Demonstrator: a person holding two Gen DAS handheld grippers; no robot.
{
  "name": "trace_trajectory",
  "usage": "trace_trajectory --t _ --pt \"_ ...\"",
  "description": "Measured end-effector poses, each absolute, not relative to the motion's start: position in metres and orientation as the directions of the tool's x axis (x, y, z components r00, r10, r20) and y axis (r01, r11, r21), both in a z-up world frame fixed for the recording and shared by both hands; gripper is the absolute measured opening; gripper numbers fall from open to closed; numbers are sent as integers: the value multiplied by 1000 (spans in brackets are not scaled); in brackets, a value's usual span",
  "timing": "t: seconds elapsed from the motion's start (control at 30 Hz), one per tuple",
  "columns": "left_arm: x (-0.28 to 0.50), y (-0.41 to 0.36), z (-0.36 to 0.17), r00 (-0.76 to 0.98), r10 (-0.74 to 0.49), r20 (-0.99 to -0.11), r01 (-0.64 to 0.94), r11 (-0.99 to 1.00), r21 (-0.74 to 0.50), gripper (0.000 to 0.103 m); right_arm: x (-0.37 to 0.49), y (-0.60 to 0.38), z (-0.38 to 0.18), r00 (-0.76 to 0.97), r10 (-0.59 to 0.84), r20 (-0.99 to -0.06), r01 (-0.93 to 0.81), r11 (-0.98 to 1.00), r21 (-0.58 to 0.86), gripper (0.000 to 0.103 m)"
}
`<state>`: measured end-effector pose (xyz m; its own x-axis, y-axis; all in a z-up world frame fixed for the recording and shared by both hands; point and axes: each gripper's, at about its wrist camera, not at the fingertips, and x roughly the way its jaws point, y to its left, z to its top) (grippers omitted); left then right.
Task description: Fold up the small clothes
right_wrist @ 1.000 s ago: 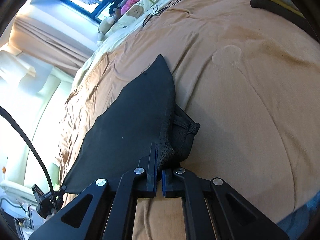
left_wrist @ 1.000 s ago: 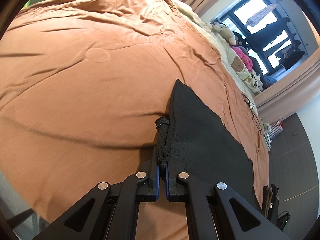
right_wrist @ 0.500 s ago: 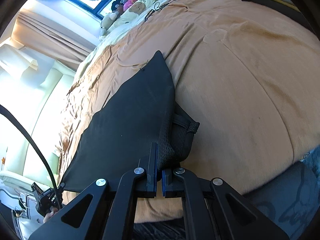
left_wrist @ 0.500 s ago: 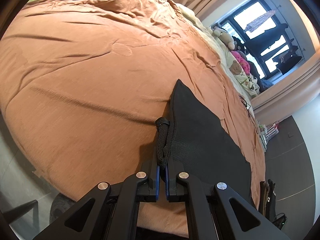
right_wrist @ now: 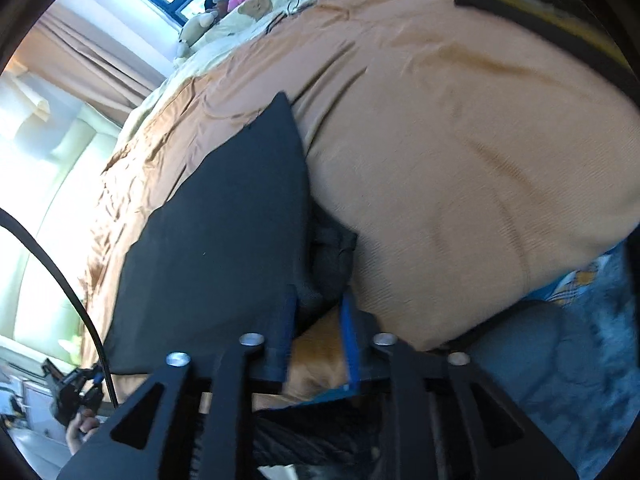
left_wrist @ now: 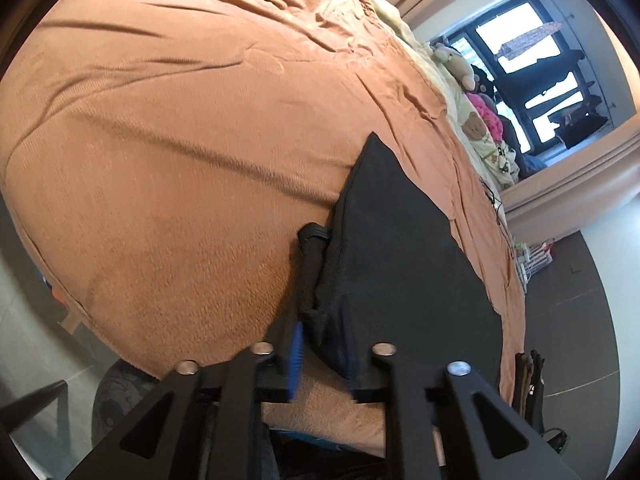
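An orange-brown duvet (left_wrist: 168, 152) covered the bed and filled most of both frames. Stuffed toys (left_wrist: 460, 64) and a pink plush item (left_wrist: 486, 114) lay on a pale bear-print blanket (left_wrist: 480, 140) at the upper right of the left wrist view. A dark-framed window (left_wrist: 536, 64) stood behind them, bordered by beige curtains (left_wrist: 568, 184). A stack of folded garments (right_wrist: 532, 12) occupied the upper right of the right wrist view. Dark flooring (left_wrist: 568, 320) appeared at the right edge.
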<state>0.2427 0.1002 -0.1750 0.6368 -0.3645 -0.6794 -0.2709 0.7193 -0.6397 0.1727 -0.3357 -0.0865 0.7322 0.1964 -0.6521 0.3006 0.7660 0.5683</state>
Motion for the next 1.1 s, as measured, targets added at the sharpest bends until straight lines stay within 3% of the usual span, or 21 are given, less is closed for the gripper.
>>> trace_trajectory --t 0.03,0.1,0.33,0.7,1.1 --pt "241 100 -176 642 -367 -673 -268 716 -645 32 169 -336 -79 740 169 -651 307 776 550 40" --pt "239 100 -177 648 -372 -665 -264 709 -654 35 163 -333 -68 754 134 -643 311 790 529 45" --pt "238 96 -183 646 -426 -633 -252 664 -704 35 158 -299 -40 781 113 -614 244 849 468 45" --pt "235 98 -194 645 -448 -619 -257 636 -728 35 206 -235 -35 763 209 -612 74 912 403 45" --pt "241 103 -197 654 -441 -615 -261 632 -730 33 273 -179 -49 694 270 -667 -55 944 325 45"
